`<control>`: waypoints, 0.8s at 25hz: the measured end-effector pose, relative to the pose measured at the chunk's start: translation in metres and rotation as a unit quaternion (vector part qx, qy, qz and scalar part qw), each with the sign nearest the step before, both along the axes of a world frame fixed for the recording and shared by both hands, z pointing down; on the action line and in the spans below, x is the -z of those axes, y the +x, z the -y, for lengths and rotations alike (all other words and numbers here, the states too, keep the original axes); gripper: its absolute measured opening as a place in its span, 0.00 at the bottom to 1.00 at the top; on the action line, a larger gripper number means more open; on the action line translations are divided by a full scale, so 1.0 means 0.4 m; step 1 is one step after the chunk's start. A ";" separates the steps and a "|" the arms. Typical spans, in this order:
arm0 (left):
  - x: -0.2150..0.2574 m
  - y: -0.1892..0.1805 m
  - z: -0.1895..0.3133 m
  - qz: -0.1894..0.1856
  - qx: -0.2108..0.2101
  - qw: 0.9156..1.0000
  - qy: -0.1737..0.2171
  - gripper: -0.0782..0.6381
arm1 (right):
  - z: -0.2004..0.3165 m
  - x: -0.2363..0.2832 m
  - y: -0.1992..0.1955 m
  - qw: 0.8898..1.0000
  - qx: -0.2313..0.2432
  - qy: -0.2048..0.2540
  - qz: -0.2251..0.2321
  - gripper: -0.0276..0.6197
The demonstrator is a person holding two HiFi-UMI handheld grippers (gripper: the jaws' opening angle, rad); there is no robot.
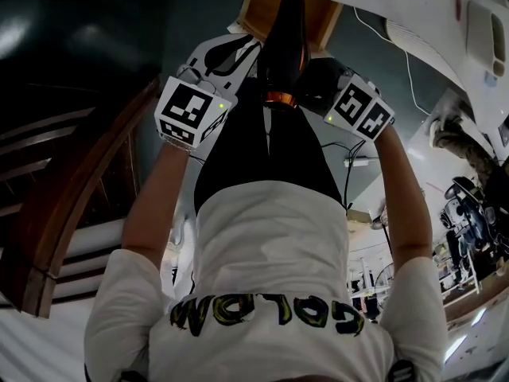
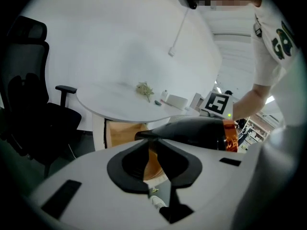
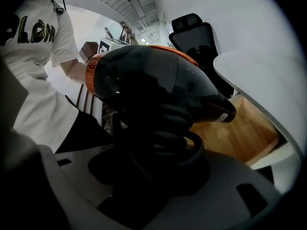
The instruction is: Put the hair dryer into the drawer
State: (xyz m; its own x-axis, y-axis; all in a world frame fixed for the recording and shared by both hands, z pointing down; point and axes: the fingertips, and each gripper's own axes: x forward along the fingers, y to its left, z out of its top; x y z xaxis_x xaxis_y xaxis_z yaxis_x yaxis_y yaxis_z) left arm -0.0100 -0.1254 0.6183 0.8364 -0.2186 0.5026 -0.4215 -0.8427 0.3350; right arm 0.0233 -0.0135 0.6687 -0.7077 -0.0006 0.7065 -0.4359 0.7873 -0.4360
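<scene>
The black hair dryer (image 1: 285, 46) with an orange ring hangs between both grippers, nozzle toward the open wooden drawer (image 1: 258, 10). My left gripper (image 1: 242, 54) is shut on the flat nozzle tip. In the left gripper view the dryer (image 2: 196, 132) lies across the left gripper (image 2: 147, 143), above the drawer (image 2: 122, 134). My right gripper (image 1: 318, 74) is shut on the handle, which is wrapped in coiled black cord. In the right gripper view the dryer's body (image 3: 148, 80) fills the middle above the right gripper (image 3: 158, 147), with the drawer's floor (image 3: 240, 133) beyond it.
A white round table (image 2: 115, 107) stands over the drawer with a few small items on it. A black office chair (image 2: 29, 114) stands beside the table. A thin cable (image 1: 398, 46) runs across the white surface on the right. Dark wooden rails (image 1: 79, 213) are at the left.
</scene>
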 end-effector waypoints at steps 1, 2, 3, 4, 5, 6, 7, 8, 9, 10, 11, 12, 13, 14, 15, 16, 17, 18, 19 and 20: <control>-0.009 0.003 0.005 0.006 -0.005 1.000 0.001 0.20 | 0.005 -0.009 0.004 1.000 0.002 -0.005 -0.004 0.42; -0.017 0.004 0.010 0.013 -0.010 1.000 0.002 0.20 | 0.010 -0.017 0.007 1.000 0.004 -0.009 -0.008 0.42; -0.025 0.006 0.015 0.020 -0.016 1.000 0.004 0.20 | 0.015 -0.024 0.009 1.000 0.006 -0.013 -0.012 0.42; -0.033 0.007 0.021 0.028 -0.022 0.999 0.008 0.20 | 0.022 -0.032 0.011 1.000 0.007 -0.017 -0.015 0.42; -0.039 0.009 0.029 0.036 -0.028 0.999 0.014 0.20 | 0.029 -0.039 0.012 1.000 0.007 -0.019 -0.018 0.42; -0.046 0.011 0.037 0.044 -0.034 0.998 0.020 0.19 | 0.038 -0.046 0.013 1.000 0.006 -0.022 -0.020 0.42; -0.053 0.014 0.046 0.053 -0.039 0.998 0.026 0.18 | 0.047 -0.053 0.014 0.999 0.005 -0.024 -0.022 0.42; -0.062 0.016 0.055 0.062 -0.043 0.997 0.029 0.18 | 0.055 -0.062 0.015 0.999 0.005 -0.026 -0.024 0.42; -0.071 0.019 0.064 0.070 -0.048 0.996 0.030 0.18 | 0.064 -0.072 0.017 0.999 0.007 -0.028 -0.027 0.42; -0.079 0.023 0.073 0.078 -0.054 0.995 0.031 0.17 | 0.072 -0.082 0.019 0.999 0.009 -0.031 -0.031 0.42; -0.088 0.026 0.081 0.085 -0.060 0.994 0.034 0.17 | 0.079 -0.092 0.022 0.999 0.012 -0.034 -0.037 0.42; -0.096 0.030 0.090 0.091 -0.067 0.993 0.037 0.17 | 0.087 -0.103 0.025 0.998 0.015 -0.037 -0.045 0.42; -0.104 0.033 0.099 0.097 -0.074 0.992 0.040 0.17 | 0.095 -0.116 0.028 0.998 0.020 -0.037 -0.053 0.42; -0.113 0.036 0.107 0.103 -0.080 0.991 0.043 0.16 | 0.104 -0.130 0.031 0.997 0.024 -0.037 -0.061 0.42; -0.124 0.039 0.115 0.109 -0.085 0.989 0.045 0.16 | 0.113 -0.144 0.035 0.997 0.027 -0.036 -0.067 0.42; -0.136 0.041 0.123 0.115 -0.091 0.988 0.046 0.15 | 0.121 -0.157 0.037 0.996 0.029 -0.036 -0.072 0.42; -0.150 0.044 0.130 0.120 -0.097 0.987 0.047 0.15 | 0.127 -0.169 0.038 0.996 0.031 -0.038 -0.074 0.42; -0.162 0.046 0.136 0.125 -0.102 0.986 0.047 0.15 | 0.131 -0.177 0.037 0.996 0.034 -0.043 -0.073 0.43; -0.174 0.048 0.142 0.129 -0.108 0.985 0.046 0.15 | 0.133 -0.181 0.037 0.996 0.037 -0.050 -0.071 0.43; -0.184 0.050 0.146 0.132 -0.113 0.984 0.046 0.15 | 0.134 -0.182 0.036 0.995 0.041 -0.059 -0.068 0.43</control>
